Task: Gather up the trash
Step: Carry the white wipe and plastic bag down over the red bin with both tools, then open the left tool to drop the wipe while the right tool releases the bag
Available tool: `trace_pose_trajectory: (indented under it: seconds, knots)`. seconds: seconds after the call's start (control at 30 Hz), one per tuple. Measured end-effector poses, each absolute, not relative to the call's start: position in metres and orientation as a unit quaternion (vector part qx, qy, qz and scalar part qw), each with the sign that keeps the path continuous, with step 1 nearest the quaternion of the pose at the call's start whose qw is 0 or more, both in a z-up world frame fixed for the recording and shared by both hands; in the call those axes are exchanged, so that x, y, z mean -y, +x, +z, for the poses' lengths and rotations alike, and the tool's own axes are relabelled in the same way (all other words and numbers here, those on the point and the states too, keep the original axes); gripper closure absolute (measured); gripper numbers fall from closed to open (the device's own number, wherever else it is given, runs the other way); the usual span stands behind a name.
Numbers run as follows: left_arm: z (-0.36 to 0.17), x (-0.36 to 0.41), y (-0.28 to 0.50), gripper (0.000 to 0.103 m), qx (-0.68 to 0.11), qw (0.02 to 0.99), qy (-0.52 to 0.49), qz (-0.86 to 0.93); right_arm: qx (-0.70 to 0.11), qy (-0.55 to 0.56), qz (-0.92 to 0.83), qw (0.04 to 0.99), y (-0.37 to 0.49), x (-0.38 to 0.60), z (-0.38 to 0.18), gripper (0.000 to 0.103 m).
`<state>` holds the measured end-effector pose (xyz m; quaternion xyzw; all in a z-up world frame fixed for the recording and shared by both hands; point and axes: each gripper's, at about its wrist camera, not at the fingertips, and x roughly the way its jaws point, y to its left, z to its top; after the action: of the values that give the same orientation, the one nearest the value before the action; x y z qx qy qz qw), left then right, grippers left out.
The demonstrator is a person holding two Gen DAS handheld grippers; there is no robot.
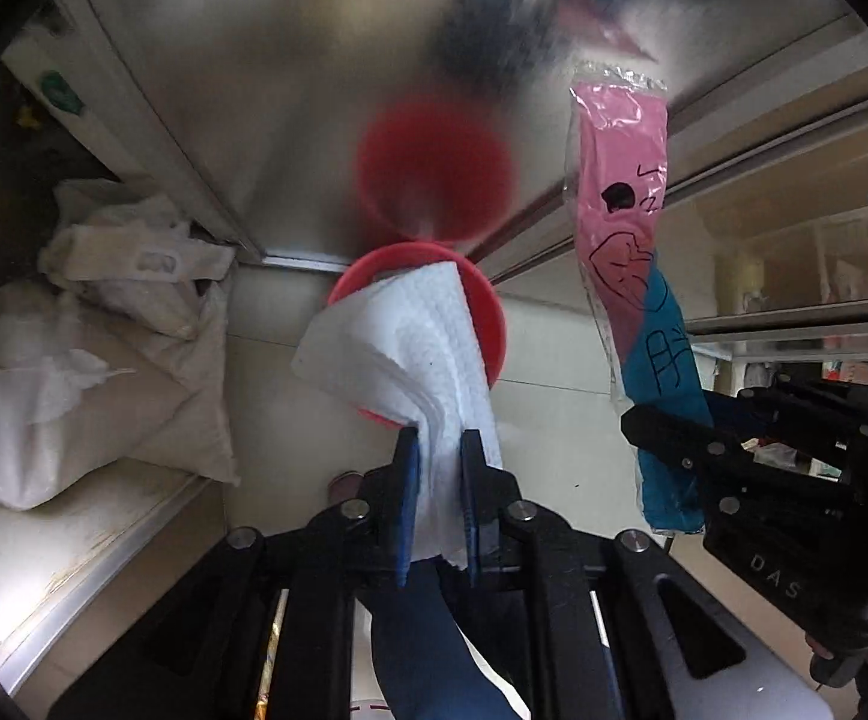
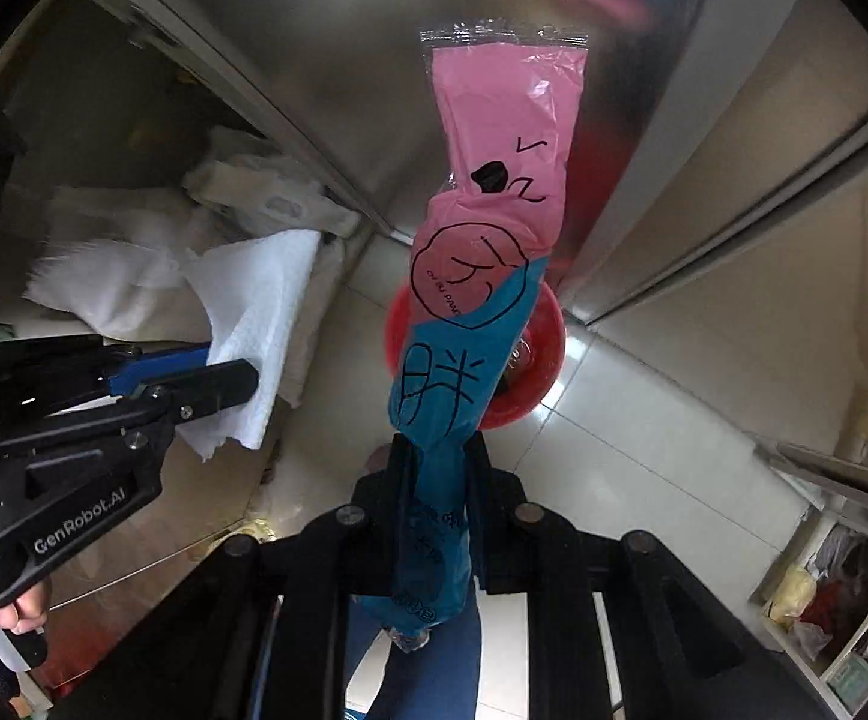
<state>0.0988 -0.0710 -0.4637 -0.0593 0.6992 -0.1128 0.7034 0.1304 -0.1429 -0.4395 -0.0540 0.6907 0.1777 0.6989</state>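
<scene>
Item 1: left hand-held gripper [image 1: 439, 450], nearly closed, pinching a folded white paper towel [image 1: 407, 342]. The towel sits between the jaws near its lower edge and rises up and away from the camera, its free corner flopping left.

Item 2: right hand-held gripper [image 2: 439, 456], clamped on the blue lower end of a pink-and-blue plastic wrapper [image 2: 482, 240]. Long axis runs forward along the fingers; the sealed pink end points up and away, its blue tail trailing back toward the camera.

Item 3: red bin [image 1: 482, 324], on the tiled floor [image 1: 554, 360] beyond both pieces, mostly hidden behind them.

Item 4: steel cabinet front [image 1: 266, 90], farthest, reflecting the bin.

Risks, as judged: slick wrapper film may slide out of the grip; limp towel or long wrapper may snag the bin rim on release and fall onto the floor.
</scene>
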Motion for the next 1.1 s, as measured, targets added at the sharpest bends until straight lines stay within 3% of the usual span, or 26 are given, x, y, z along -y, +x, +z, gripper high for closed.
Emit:
trace_pose_trajectory:
  seconds: [0.23,0.4,0.5,0.6,0.63,0.67,0.93,1.03,1.1]
  knots:
    - [-0.557,0.078,0.109,0.093,-0.711,0.69,-0.059,-0.124,-0.709,-0.033,0.158,0.686,0.138,0.154,-0.518,0.088]
    - [-0.594,0.086,0.116,0.092,-0.714,0.686,-0.05,-0.133,-0.72,-0.036,0.157,0.675,0.133,0.168,-0.548,0.088]
    - [-0.608,0.089,0.12,0.079,-0.715,0.684,-0.041,-0.136,-0.723,-0.03,0.154,0.673,0.133,0.173,-0.557,0.088]
    - [-0.621,0.091,0.124,0.044,-0.723,0.678,-0.024,-0.129,-0.722,-0.03,0.149,0.675,0.135,0.172,-0.562,0.088]
    - [-0.621,0.09,0.125,0.026,-0.725,0.679,-0.012,-0.118,-0.721,-0.033,0.149,0.676,0.134,0.173,-0.562,0.088]
    - [-0.621,0.088,0.125,0.02,-0.721,0.684,-0.005,-0.111,-0.72,-0.035,0.152,0.676,0.132,0.173,-0.558,0.088]
    - [-0.61,0.076,0.122,0.011,-0.712,0.693,0.015,-0.109,-0.727,-0.033,0.165,0.666,0.134,0.174,-0.561,0.088]
    - [-0.604,0.071,0.118,0.0,-0.708,0.698,0.019,-0.106,-0.729,-0.035,0.179,0.659,0.136,0.175,-0.558,0.088]
    - [-0.602,0.067,0.115,0.0,-0.709,0.698,0.016,-0.104,-0.73,-0.042,0.185,0.657,0.137,0.172,-0.558,0.088]
